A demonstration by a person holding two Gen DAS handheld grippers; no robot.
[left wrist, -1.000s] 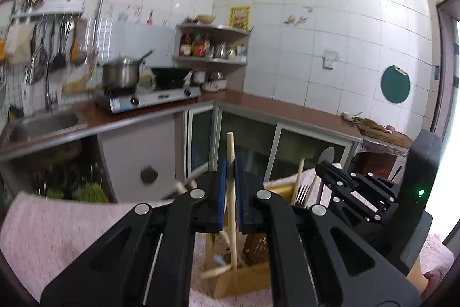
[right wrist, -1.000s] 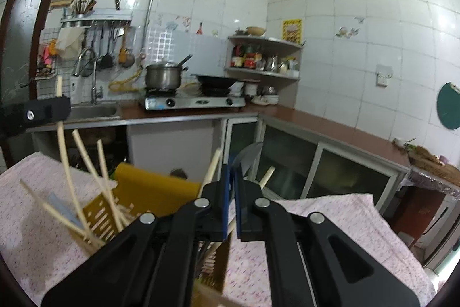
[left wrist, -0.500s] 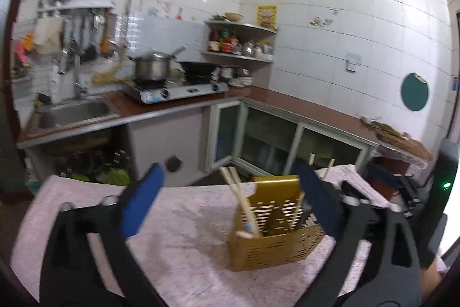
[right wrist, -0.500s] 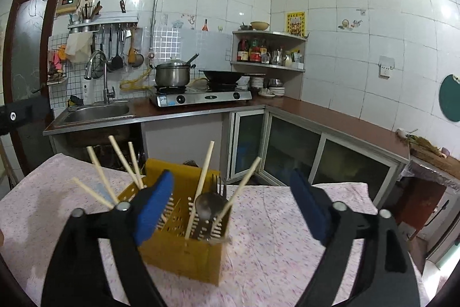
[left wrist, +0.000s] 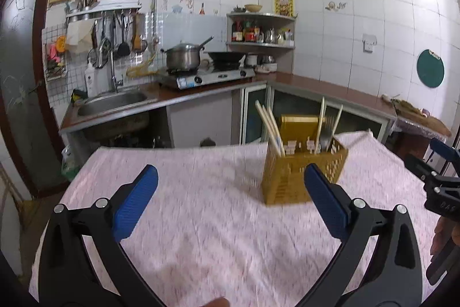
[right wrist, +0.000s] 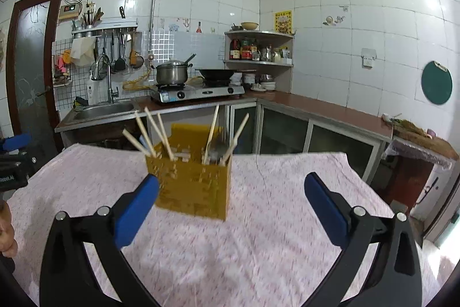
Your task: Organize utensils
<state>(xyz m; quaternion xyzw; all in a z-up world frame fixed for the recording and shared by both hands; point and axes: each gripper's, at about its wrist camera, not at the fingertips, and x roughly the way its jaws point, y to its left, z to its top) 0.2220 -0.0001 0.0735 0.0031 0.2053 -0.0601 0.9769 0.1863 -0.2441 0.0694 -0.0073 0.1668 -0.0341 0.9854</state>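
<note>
Both grippers just let go of their chopsticks: left gripper [left wrist: 230,200] is wide and empty, right gripper [right wrist: 231,206] is opening with nothing between, so the yellow holder [right wrist: 191,186] looks fully loaded.

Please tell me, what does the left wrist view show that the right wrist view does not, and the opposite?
Only the left wrist view shows the right gripper at its right edge, seen from the side, and the left gripper from behind, jaws wide open and empty.

Only the right wrist view shows the left gripper at its left edge, and the right gripper from behind, its jaws opening, nothing between them.

Both show the yellow perforated plastic utensil holder with wooden chopsticks on the pink patterned tablecloth.
</note>
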